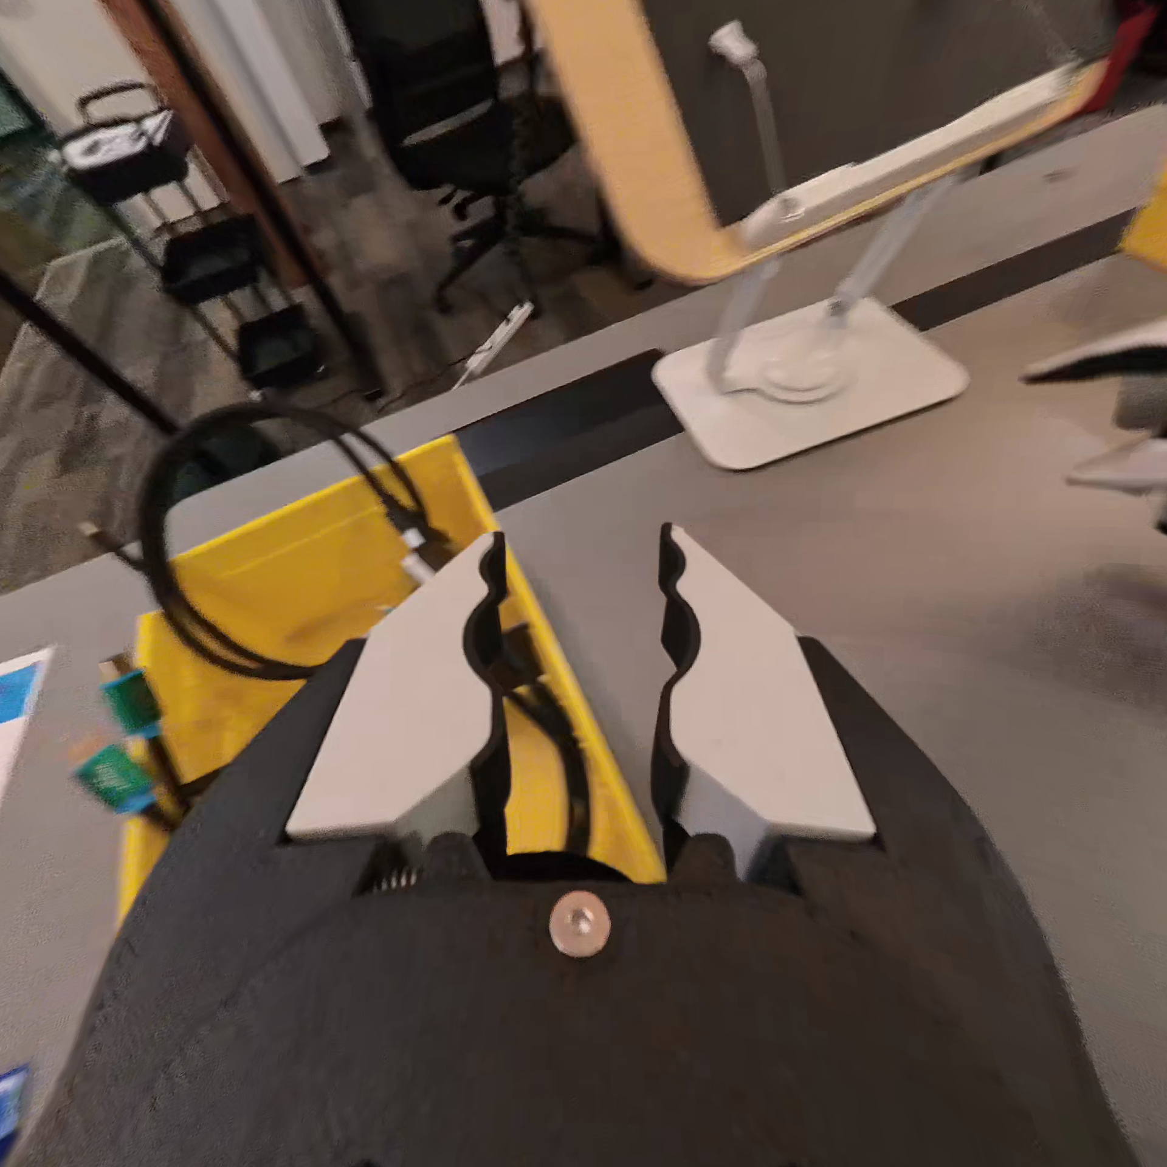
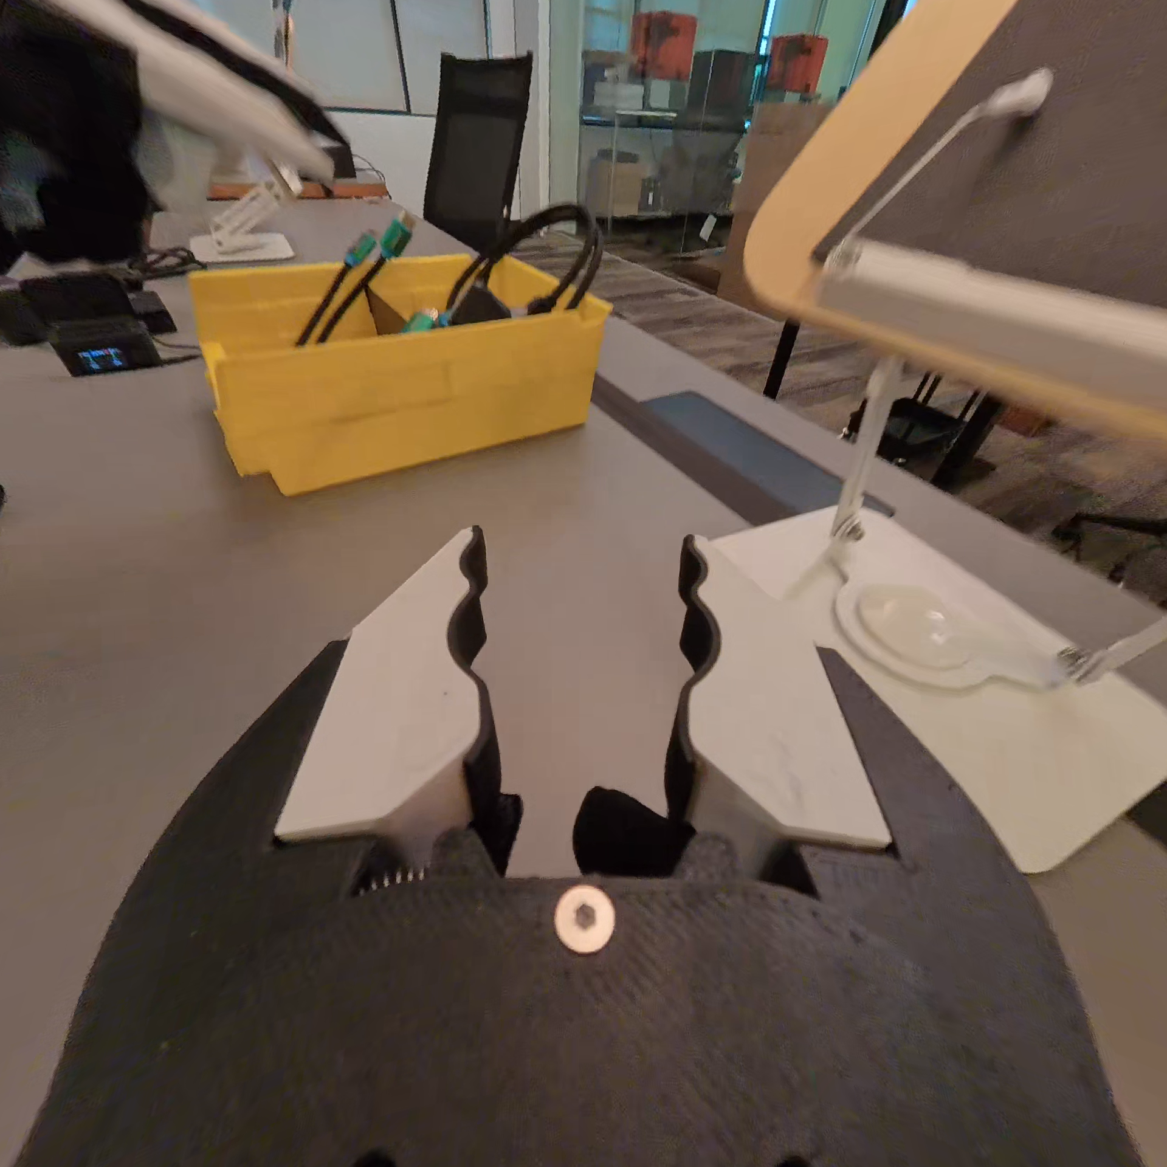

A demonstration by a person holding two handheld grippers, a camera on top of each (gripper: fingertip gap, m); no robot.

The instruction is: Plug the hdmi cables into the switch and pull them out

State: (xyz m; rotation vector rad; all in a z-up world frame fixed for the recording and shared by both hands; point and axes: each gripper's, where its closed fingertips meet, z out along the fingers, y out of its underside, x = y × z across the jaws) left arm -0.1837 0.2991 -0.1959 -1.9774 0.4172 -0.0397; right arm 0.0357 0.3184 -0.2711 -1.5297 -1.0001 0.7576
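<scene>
**A:** ok so where's everything sitting right now? both tongs look empty to me.

**B:** yep. The left gripper (image 1: pixel 581 537) has its jaws spread apart with nothing between them, and it hangs right over the near right wall of the yellow bin (image 1: pixel 303 568). Its left finger overlaps the bin, its right finger is above bare grey table (image 1: pixel 884 600). That view is blurry, btw.

**A:** and the right one?

**B:** The right gripper (image 2: pixel 584 537) is the same deal: jaws wide, nothing held, just tabletop (image 2: pixel 158 568) between the fingers. It's well short of the bin (image 2: pixel 404 391), which sits farther off and to the left.

**A:** cables?

**B:** The HDMI cables (image 2: pixel 568 252) are all in the bin. Black loops arc up over the far right corner, two teal-green plugs (image 2: pixel 394 237) stick up at the left end, and another plug lies lower near the middle. In the left view the same loop (image 1: pixel 164 537) hangs over the bin's far left edge.

**A:** the switch?

**B:** There's a dark blocky thing (image 2: pixel 480 306) inside the bin by the loops. Can't tell if that's it.

**A:** anything else?

**B:** A white stand base (image 2: pixel 947 694) sits just right of the right gripper, carrying a tilted panel with a tan edge (image 2: pixel 821 189).
</scene>
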